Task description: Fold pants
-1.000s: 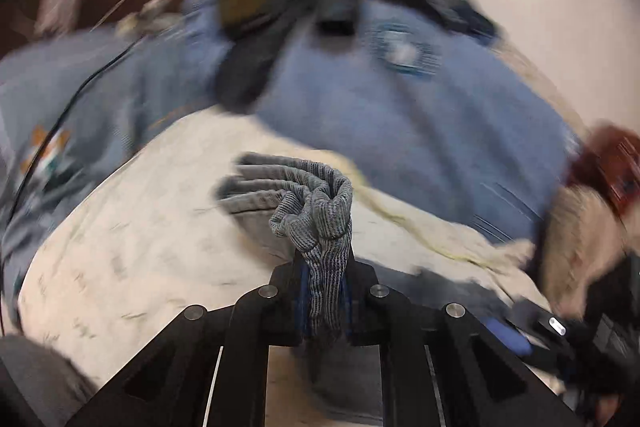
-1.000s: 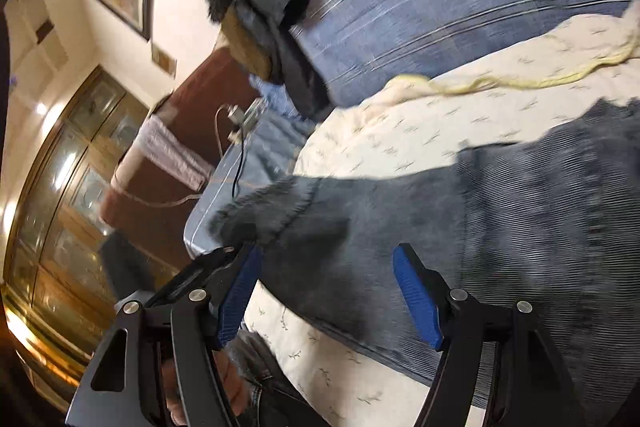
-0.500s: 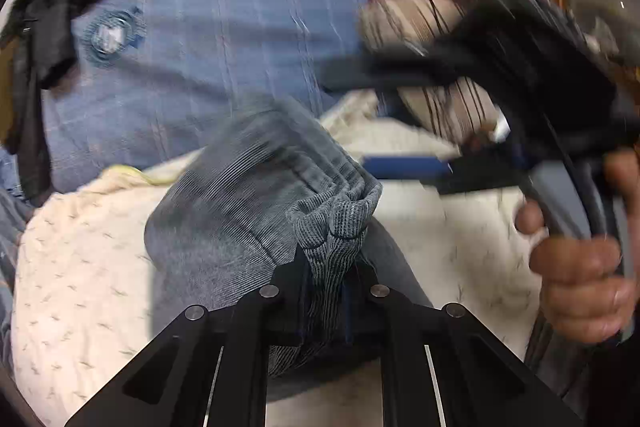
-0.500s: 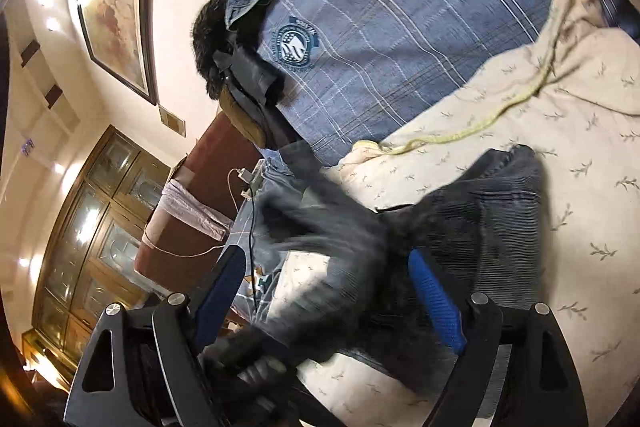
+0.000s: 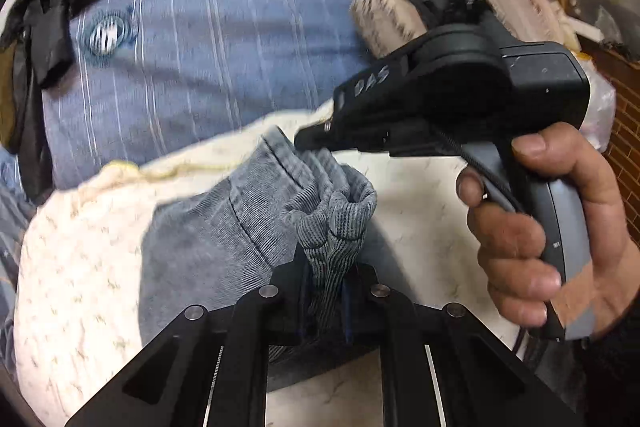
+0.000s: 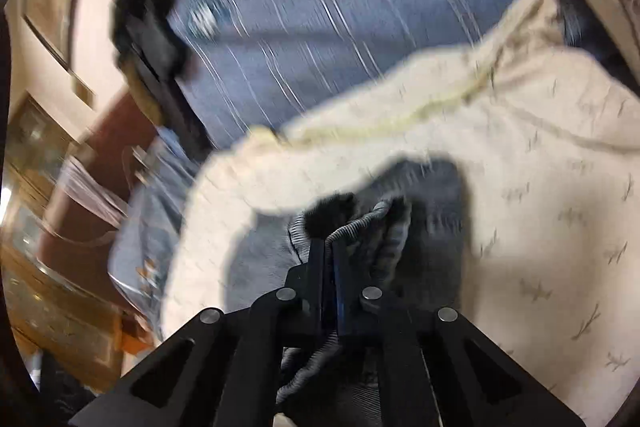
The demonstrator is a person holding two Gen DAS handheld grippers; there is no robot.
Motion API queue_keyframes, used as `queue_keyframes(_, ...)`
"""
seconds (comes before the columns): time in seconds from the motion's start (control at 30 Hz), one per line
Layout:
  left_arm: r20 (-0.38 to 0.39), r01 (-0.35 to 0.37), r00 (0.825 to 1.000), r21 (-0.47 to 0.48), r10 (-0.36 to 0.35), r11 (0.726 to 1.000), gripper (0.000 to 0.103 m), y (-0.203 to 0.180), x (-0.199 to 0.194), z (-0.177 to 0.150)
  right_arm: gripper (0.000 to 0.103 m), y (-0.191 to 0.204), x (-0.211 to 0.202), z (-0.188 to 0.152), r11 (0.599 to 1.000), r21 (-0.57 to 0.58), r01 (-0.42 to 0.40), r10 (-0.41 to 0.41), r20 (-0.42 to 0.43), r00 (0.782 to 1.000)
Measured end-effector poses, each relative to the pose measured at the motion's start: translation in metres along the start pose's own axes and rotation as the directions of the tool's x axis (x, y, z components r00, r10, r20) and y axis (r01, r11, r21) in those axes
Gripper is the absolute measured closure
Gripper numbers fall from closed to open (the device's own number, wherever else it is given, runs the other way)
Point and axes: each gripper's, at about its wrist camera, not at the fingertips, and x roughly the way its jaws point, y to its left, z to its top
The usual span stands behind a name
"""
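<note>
We see the grey ribbed pants (image 5: pixel 224 227) lying on the cream bedspread (image 5: pixel 80 267), bunched, with their bulk spreading away and to the left of our left gripper (image 5: pixel 326 283). That gripper is clenched on a gathered wad of the ribbed fabric, which stands up between its jaws. Our right gripper (image 6: pixel 329 259), in its own view, is also closed, its jaws together on a thin corded edge of the pants (image 6: pixel 360 247); that view is blurred, so how much cloth it has taken we cannot tell.

The relation that matters: in the left view the right tool (image 5: pixel 460 95), held by the right hand (image 5: pixel 548 227), sits to the right of the left gripper and beyond it, its tip at the far hem edge. The two grips thus appear to lie on the same end of the garment, near each other, with the long axis of the pants running off to the left. We judge that the coming move is a joint carry of this end over the rest of the cloth.

Compared with half a second ago, the right gripper, then open wide over the pants, has closed on the fabric; the left gripper keeps its hold unchanged. A striped blue cover (image 5: pixel 208 47) lies behind.
</note>
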Motion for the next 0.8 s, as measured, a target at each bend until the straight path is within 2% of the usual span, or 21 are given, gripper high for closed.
queue_keyframes(0.1, 0.009, 0.056, 0.998, -0.019, -0.055, 0.998, 0.087, -0.005, 0.003, 0.004, 0.101, -0.003, -0.021, 0.005, 0.999, -0.038, -0.003, 0.006, 0.068, 0.998)
queue_keyframes(0.13, -0.022, 0.084, 0.996, -0.045, -0.085, 0.995, 0.087, -0.004, 0.014, 0.003, 0.101, -0.013, -0.016, 0.004, 1.000, -0.016, 0.013, -0.012, 0.053, 0.999)
queue_keyframes(0.17, -0.089, 0.117, 0.988, -0.067, -0.122, 0.991, 0.083, -0.004, 0.035, -0.003, 0.101, -0.023, -0.010, 0.003, 1.000, 0.011, 0.028, -0.028, 0.025, 0.999)
queue_keyframes(0.23, -0.196, 0.146, 0.967, -0.101, -0.164, 0.984, 0.081, -0.003, 0.065, -0.016, 0.098, -0.058, 0.018, -0.007, 0.987, 0.125, 0.104, -0.092, -0.099, 0.991)
queue_keyframes(0.27, -0.196, 0.161, 0.963, -0.135, -0.185, 0.978, 0.080, 0.001, 0.067, -0.020, 0.095, -0.066, 0.021, -0.011, 0.978, 0.161, 0.134, -0.115, -0.122, 0.986)
queue_keyframes(0.3, -0.154, 0.176, 0.967, -0.170, -0.203, 0.970, 0.075, 0.005, 0.058, -0.022, 0.092, -0.074, 0.020, -0.015, 0.968, 0.195, 0.160, -0.136, -0.130, 0.982)
queue_keyframes(0.33, -0.138, 0.201, 0.963, -0.202, -0.231, 0.959, 0.070, 0.011, 0.051, -0.021, 0.086, -0.072, 0.014, -0.015, 0.967, 0.191, 0.168, -0.148, -0.114, 0.982)
queue_keyframes(0.37, -0.130, 0.239, 0.953, -0.238, -0.274, 0.941, 0.057, 0.017, 0.044, -0.020, 0.066, -0.067, 0.008, -0.014, 0.969, 0.180, 0.169, -0.155, -0.089, 0.984)
queue_keyframes(0.4, -0.111, 0.274, 0.943, -0.278, -0.314, 0.921, 0.052, 0.025, 0.034, -0.020, 0.044, -0.059, -0.005, -0.012, 0.975, 0.155, 0.156, -0.152, -0.035, 0.988)
queue_keyframes(0.43, -0.079, 0.288, 0.942, -0.301, -0.325, 0.909, 0.052, 0.034, 0.023, -0.020, 0.039, -0.050, -0.019, -0.011, 0.983, 0.128, 0.130, -0.134, 0.027, 0.991)
queue_keyframes(0.53, -0.020, 0.265, 0.959, -0.301, -0.284, 0.916, 0.046, 0.061, -0.002, -0.025, 0.039, -0.029, -0.049, -0.016, 0.997, 0.067, 0.036, -0.045, 0.127, 0.991)
queue_keyframes(0.63, -0.016, 0.178, 0.981, -0.321, -0.194, 0.930, 0.044, 0.081, -0.017, -0.047, 0.040, -0.015, -0.056, -0.034, 0.999, 0.037, 0.016, -0.021, 0.131, 0.991)
queue_keyframes(0.67, -0.028, 0.149, 0.985, -0.336, -0.168, 0.930, 0.044, 0.089, -0.017, -0.056, 0.042, -0.011, -0.055, -0.041, 0.999, 0.034, 0.027, -0.031, 0.128, 0.991)
queue_keyframes(0.73, -0.055, 0.103, 0.990, -0.367, -0.132, 0.924, 0.045, 0.102, -0.016, -0.071, 0.046, -0.006, -0.049, -0.059, 0.994, 0.025, 0.102, -0.104, 0.109, 0.989)
queue_keyframes(0.8, -0.057, 0.096, 0.990, -0.407, -0.130, 0.908, 0.045, 0.115, -0.015, -0.088, 0.061, -0.003, -0.042, -0.075, 0.988, 0.021, 0.153, -0.154, 0.073, 0.985)
